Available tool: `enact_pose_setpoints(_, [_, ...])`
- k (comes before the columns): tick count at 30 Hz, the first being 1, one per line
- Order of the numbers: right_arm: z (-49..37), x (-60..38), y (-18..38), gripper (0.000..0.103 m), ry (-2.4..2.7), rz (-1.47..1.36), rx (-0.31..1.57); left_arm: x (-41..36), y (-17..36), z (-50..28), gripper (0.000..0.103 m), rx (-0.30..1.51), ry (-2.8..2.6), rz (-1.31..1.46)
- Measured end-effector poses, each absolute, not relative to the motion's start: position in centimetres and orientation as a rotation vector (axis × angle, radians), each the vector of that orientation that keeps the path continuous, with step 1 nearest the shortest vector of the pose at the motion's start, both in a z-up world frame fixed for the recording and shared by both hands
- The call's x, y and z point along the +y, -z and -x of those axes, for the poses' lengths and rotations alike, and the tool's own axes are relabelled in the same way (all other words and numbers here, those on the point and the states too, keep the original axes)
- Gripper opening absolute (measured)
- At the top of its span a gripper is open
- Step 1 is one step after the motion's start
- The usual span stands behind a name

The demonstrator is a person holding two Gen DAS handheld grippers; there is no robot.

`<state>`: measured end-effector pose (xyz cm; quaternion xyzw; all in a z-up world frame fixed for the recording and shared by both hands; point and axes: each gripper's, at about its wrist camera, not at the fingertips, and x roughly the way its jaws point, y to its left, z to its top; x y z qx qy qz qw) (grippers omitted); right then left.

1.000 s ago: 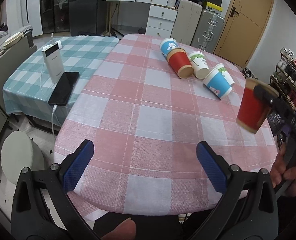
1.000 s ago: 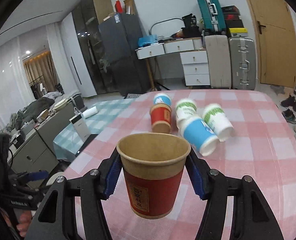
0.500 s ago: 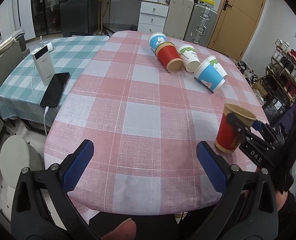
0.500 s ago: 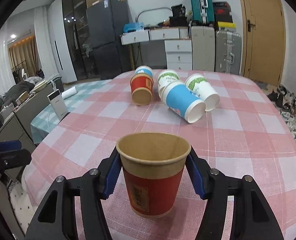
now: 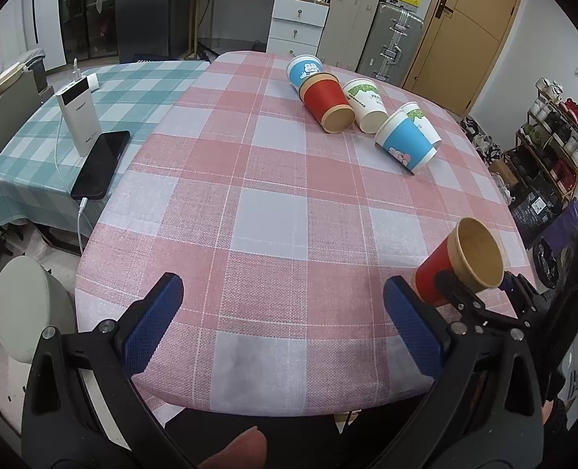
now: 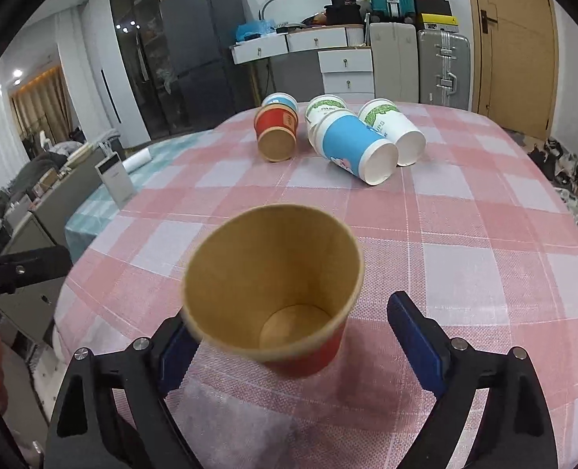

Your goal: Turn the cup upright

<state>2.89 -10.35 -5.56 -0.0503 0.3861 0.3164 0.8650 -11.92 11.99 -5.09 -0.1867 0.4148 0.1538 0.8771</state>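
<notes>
Since half a second ago, the right fingers (image 6: 295, 338) have been opened; the red cup (image 6: 277, 293) is left standing on the table (image 6: 465, 234), between them, slightly tilted. A straight withdrawal is advised. The left fingers (image 5: 285, 320) are spread, empty.

Six paper cups on show: two red (image 5: 457, 269) (image 5: 328, 103), two blue (image 5: 406, 144) (image 5: 304, 70), two green-printed white (image 5: 367, 103) (image 5: 426, 127). One power bank (image 5: 79, 117), one phone (image 5: 101, 164).
</notes>
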Motion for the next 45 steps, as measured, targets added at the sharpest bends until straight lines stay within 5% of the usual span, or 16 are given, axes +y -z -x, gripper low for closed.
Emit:
enact_pose_setpoints(23, [-1.0,-18.9,-4.1,0.100,-0.600,0.018,0.736,3.8,1.0,7.6,0.102,0.805,-0.138,0.292])
enact_pose_setpoints(45, [-0.1,-18.7,-5.1,0.100,-0.635,0.039,0.719,1.4,-0.3,8.5,0.102,0.793,-0.132,0.253])
